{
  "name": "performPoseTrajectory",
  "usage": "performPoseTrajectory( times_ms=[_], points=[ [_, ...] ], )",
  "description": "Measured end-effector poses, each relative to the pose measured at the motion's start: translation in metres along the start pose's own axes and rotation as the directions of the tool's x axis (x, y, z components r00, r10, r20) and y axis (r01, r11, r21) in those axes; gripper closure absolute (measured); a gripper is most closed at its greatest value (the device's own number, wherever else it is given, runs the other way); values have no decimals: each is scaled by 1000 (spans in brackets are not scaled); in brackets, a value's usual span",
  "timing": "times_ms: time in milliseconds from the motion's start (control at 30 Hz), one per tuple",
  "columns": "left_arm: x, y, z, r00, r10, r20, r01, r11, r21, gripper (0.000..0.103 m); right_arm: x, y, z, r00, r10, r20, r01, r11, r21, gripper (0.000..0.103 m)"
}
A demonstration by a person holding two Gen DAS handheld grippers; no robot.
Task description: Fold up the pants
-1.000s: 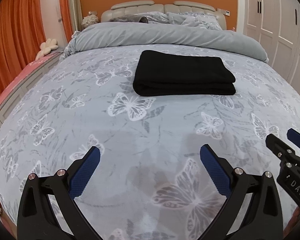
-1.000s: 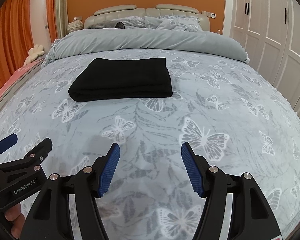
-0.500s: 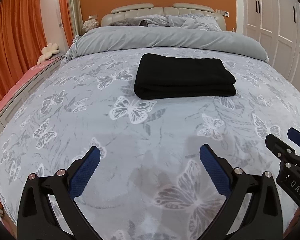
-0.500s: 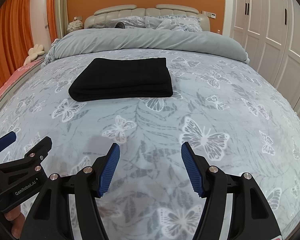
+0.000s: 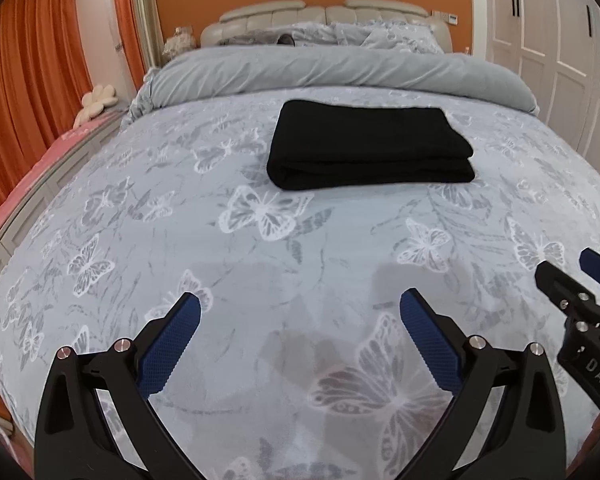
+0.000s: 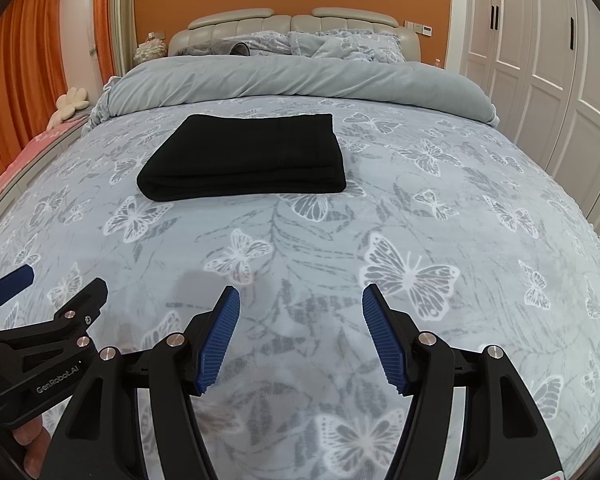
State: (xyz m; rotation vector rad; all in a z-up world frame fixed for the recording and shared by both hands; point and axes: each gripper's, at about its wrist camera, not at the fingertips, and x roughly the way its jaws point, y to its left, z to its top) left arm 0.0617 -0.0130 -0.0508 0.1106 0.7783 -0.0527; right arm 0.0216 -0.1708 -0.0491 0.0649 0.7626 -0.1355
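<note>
The black pants [image 5: 370,144] lie folded into a neat rectangle on the butterfly-print bedspread [image 5: 260,248], mid-bed; they also show in the right wrist view [image 6: 244,158]. My left gripper [image 5: 300,308] is open and empty, held over the near part of the bed, well short of the pants. My right gripper [image 6: 300,300] is open and empty, also near the foot of the bed. Each gripper shows at the edge of the other's view: the right one [image 5: 572,280], the left one [image 6: 52,288].
A rolled grey duvet [image 6: 300,80] and pillows [image 6: 332,42] lie past the pants by the headboard. Orange curtains [image 5: 32,92] hang on the left and white wardrobe doors [image 6: 540,60] stand on the right. A flower cushion [image 5: 98,98] sits by the left bedside.
Both grippers have lifted or tilted slightly, so the pants sit a little lower in both views. The pants have not moved. Both grippers stay open.
</note>
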Motion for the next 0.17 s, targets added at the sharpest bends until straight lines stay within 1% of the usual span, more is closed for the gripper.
performPoseTrajectory(
  times_ms=[67,167],
  points=[
    [1,2,0,1000,-21,-12,21,1000,-9,5,-1,0,0,1000,-4,5,4,1000,1,32],
    [1,3,0,1000,-11,-8,11,1000,-13,5,-1,-1,-1,1000,-6,9,6,1000,1,32]
  ],
)
